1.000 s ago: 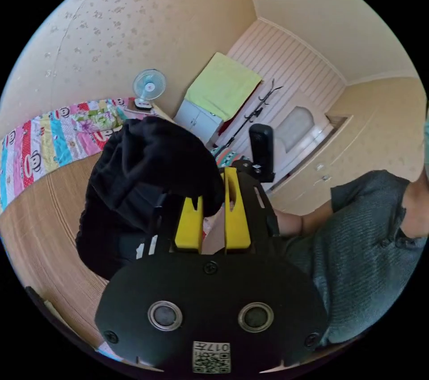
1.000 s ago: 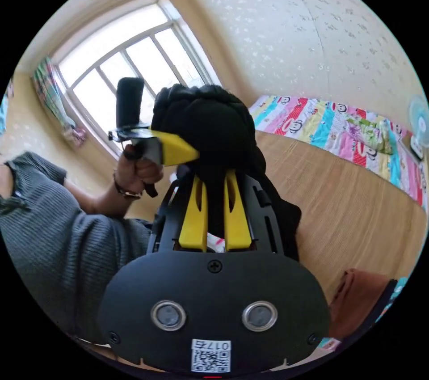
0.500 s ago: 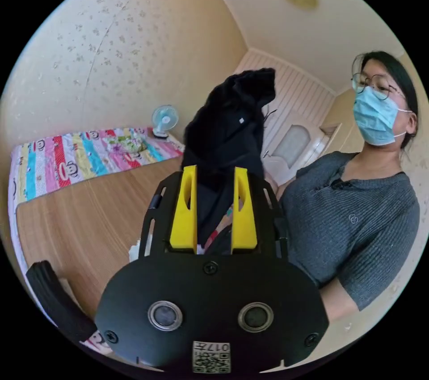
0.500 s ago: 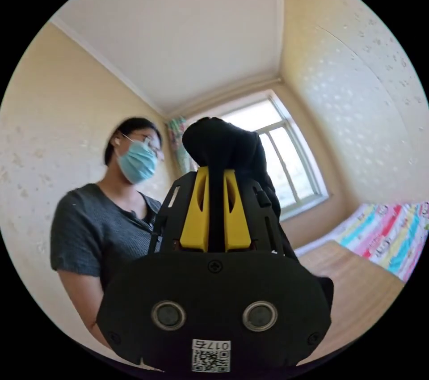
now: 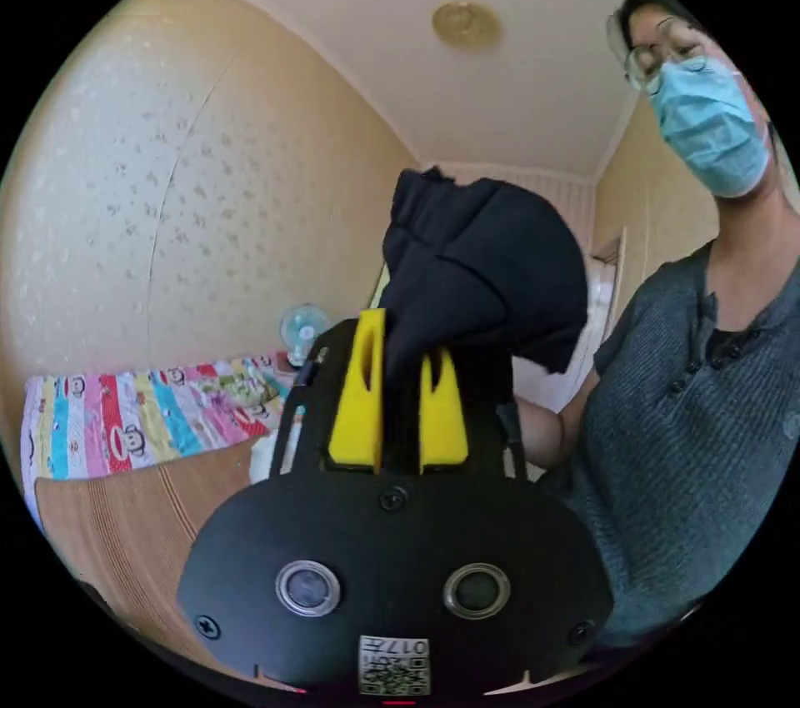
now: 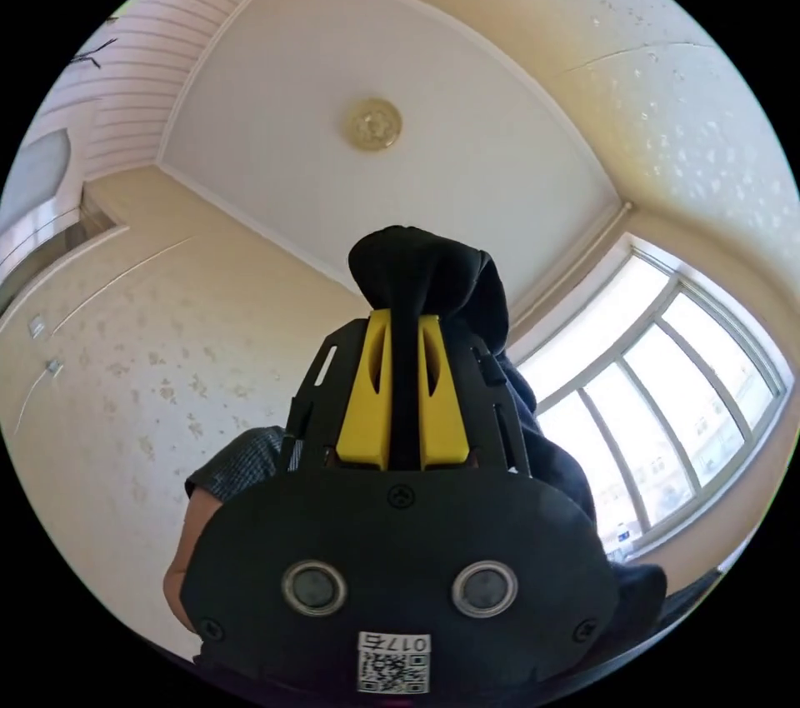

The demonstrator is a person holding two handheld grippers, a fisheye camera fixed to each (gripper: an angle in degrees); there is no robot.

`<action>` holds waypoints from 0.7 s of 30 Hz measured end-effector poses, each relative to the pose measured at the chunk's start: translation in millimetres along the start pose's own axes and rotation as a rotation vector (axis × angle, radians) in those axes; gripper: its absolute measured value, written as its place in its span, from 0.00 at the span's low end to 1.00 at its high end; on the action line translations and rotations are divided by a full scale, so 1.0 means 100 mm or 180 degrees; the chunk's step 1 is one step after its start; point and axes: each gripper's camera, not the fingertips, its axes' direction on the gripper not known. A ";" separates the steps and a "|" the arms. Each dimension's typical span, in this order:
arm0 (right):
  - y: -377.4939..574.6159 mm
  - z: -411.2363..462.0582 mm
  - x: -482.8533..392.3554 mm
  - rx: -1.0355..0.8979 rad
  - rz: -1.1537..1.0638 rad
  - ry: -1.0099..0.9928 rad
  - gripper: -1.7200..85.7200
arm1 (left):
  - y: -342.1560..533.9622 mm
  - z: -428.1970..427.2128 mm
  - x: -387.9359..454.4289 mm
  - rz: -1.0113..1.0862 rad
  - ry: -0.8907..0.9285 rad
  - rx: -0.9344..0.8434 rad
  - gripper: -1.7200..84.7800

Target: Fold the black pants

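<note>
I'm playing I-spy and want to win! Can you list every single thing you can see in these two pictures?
black pants: one, black, bunched and pinched in both claws, held up in the air
ceiling lamp: one, gold, round, on the white ceiling
window: one, white frame, bright, low and to the right in the right gripper view
fan: one, pale blue, by the wall past the bed
quilt: one, striped in many colours, along the wall
mat: one, tan, woven, beside the quilt
person: one, grey knit top, blue mask, to the right in the left gripper view
left claw: one, yellow jaws, shut on the pants
right claw: one, yellow jaws, shut on the pants
</note>
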 end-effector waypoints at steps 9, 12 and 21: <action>0.03 -0.15 -0.73 -0.1483 0.0341 0.2785 0.07 | -0.29 -0.34 -0.25 -0.0596 0.0262 0.0454 0.02; 0.18 -0.02 -0.82 -0.2000 0.0292 0.3608 0.10 | -0.38 -0.28 -0.09 -0.0482 0.0215 0.0416 0.02; 0.28 0.00 -1.08 -0.1913 -0.0098 0.4176 0.21 | -0.84 -0.10 0.53 -0.0181 0.0123 0.0162 0.03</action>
